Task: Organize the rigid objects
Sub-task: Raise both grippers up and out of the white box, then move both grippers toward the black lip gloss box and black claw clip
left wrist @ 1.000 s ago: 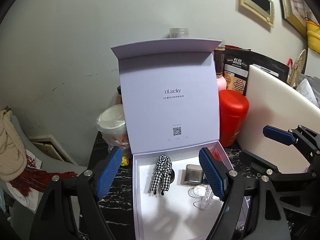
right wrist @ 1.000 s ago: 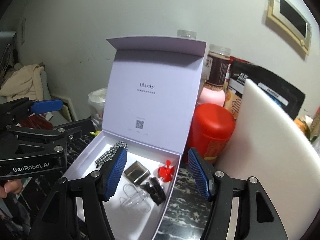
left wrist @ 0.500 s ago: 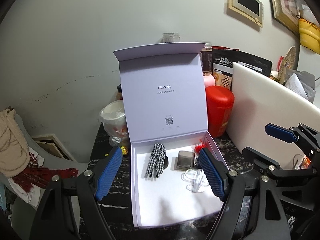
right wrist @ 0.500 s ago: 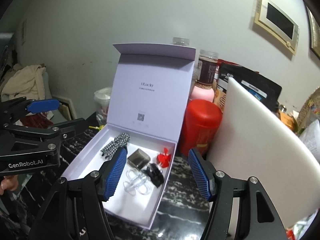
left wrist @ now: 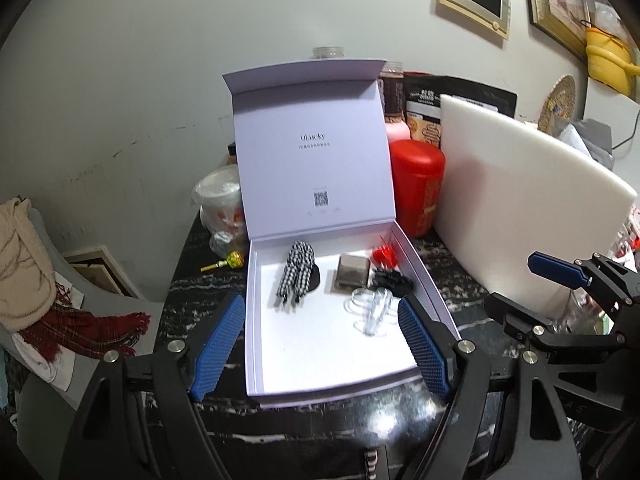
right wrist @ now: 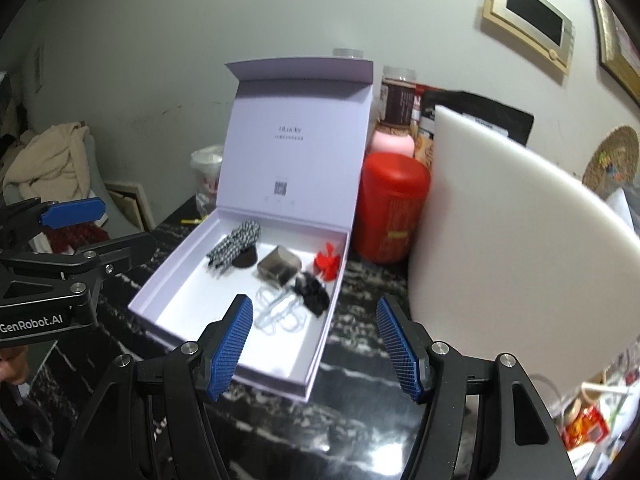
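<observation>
An open white gift box [left wrist: 256, 336] [right wrist: 320, 344] with its lid upright sits on the black marble table. Inside lie a black-and-white checked hair clip [left wrist: 295, 272] [right wrist: 234, 243], a grey metal case [left wrist: 352, 274] [right wrist: 278, 266], a red clip [left wrist: 382, 255] [right wrist: 326, 266], a black clip [left wrist: 390, 282] [right wrist: 312, 294] and a clear clip [left wrist: 370, 312] [right wrist: 280, 312]. My left gripper [left wrist: 322, 346] is open and empty, held back over the box's front edge. My right gripper [right wrist: 316, 350] is open and empty, at the box's front right corner.
A red canister [left wrist: 416, 184] [right wrist: 390, 204] and bottles stand behind the box. A white board [left wrist: 520, 200] [right wrist: 508, 240] leans at the right. A bagged cup [left wrist: 218, 204] and a yellow lollipop [left wrist: 230, 261] are left of the box. A chair with cloths [left wrist: 32, 280] stands at far left.
Both grippers have pulled back and up from the box, so more of the box and table shows. Both stay open and empty. The box's contents have not moved.
</observation>
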### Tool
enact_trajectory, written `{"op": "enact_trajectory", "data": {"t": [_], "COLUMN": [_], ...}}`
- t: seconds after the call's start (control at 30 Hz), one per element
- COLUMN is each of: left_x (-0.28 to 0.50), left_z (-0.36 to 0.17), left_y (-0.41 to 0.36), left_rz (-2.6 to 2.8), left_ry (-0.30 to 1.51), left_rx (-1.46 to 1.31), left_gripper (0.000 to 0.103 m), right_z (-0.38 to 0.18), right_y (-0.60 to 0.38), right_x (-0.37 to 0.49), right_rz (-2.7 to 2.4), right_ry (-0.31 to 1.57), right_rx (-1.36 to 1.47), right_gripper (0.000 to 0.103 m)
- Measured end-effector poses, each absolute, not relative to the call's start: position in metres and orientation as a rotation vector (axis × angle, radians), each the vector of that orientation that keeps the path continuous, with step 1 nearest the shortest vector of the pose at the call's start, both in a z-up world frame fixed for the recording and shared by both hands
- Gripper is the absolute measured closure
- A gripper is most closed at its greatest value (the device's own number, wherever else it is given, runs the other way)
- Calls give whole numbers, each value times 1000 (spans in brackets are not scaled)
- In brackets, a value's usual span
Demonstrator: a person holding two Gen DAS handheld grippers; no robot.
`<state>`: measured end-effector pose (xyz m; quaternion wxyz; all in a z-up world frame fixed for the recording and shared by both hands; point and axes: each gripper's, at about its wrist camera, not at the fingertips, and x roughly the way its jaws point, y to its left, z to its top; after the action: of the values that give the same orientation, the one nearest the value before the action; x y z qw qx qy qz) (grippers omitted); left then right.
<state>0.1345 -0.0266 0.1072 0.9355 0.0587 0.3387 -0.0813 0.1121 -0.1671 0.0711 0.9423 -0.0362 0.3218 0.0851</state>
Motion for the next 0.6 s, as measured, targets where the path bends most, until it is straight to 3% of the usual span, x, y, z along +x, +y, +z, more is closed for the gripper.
{"op": "enact_trajectory", "data": {"t": [0.6], "left_x": [95], "left_z": [65], "left_y": [-28], "left_rz": [-210], "left_ry": [789], "left_rx": [125], "left_gripper": [24], "right_z": [23], "right_y": [-167], "right_x": [65], "right_rz": [170], "right_ry": [758], "right_rx": [-32], "right_gripper": [38]}}
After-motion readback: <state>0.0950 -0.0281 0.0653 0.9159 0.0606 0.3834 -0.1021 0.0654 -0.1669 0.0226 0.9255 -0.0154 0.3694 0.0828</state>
